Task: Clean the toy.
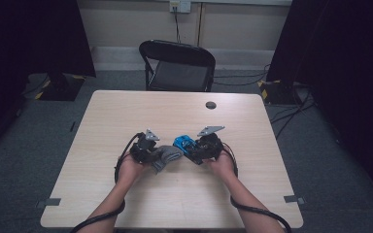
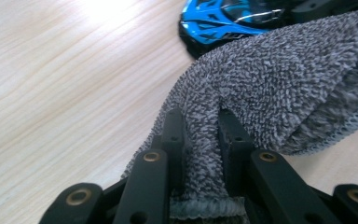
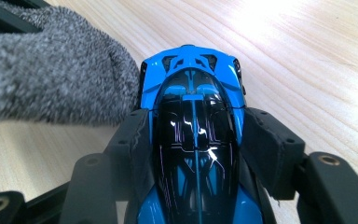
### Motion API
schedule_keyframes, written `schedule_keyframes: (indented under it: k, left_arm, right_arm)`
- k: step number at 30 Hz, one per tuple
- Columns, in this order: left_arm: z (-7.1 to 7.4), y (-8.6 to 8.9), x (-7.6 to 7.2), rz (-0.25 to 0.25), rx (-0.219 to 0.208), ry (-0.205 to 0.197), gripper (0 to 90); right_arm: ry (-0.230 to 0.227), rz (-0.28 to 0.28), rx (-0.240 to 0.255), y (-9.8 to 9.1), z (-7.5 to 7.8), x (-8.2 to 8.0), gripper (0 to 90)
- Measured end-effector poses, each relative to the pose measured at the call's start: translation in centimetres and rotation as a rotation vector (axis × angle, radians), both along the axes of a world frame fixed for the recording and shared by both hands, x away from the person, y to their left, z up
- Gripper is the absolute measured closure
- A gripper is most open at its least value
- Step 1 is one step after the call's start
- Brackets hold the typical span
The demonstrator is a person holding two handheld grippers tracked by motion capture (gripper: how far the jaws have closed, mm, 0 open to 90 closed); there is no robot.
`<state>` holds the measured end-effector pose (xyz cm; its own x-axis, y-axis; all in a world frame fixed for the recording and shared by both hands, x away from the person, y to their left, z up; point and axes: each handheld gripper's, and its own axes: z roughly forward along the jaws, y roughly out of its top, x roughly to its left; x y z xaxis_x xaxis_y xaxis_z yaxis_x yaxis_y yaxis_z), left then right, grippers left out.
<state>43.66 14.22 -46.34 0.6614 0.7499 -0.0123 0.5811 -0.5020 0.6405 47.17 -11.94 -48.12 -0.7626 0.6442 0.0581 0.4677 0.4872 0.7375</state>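
- In the high view, the left gripper and the right gripper sit close together over the middle of the pale wooden table, each in a hand whose forearm comes in from the near edge.
- That view also takes in a black folding chair beyond the far edge and a small dark round disc on the tabletop — well apart from both grippers.
- The left gripper view gives the detail the high view lacks: its jaws are clenched on a pinched fold of the grey looped-pile terry cloth, the fabric squeezed narrow between the pads and bulging out past them.
- The right gripper view shows its jaws grasping the glossy blue and black toy sports car by both flanks, the car's length running along the jaws and one end poking out beyond the tips.
- In that same view the cloth touches the car's side at the left, just ahead of the left pad.
- From above, the cloth lies between the two grippers, and the car sits just beside it — held at the right gripper's tips.
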Motion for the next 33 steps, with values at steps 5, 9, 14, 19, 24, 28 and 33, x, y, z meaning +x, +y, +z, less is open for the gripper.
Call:
schedule_keyframes:
  k: [5,9,14,19,24,28,33]
  left_arm:
    - [0.1,0.5,0.2,0.017,0.0,-0.001,75.7]
    - [0.3,0.8,0.2,0.037,-0.004,-0.005,75.7]
    - [0.5,1.7,0.2,0.064,-0.011,-0.013,75.7]
    - [0.9,2.8,-0.1,0.097,-0.021,-0.019,75.7]
    - [1.2,3.3,-1.1,0.076,-0.032,-0.019,75.8]
    - [1.4,3.2,-2.2,0.031,-0.032,-0.018,75.8]
    - [1.7,2.2,-3.5,-0.035,-0.034,-0.016,75.7]
  right_arm:
    - [0.0,0.0,0.0,0.0,0.0,0.0,42.4]
    - [-0.001,-0.001,0.0,0.0,0.0,0.0,42.4]
    - [-0.002,-0.002,0.001,0.0,0.0,0.0,42.4]
    - [-0.004,-0.003,0.001,0.0,0.0,-0.1,42.3]
    - [-0.003,-0.003,0.0,0.0,0.0,-0.1,42.4]
    - [0.0,-0.002,-0.003,0.1,0.0,0.0,42.3]
    - [0.0,-0.004,-0.002,0.1,0.0,0.0,42.4]
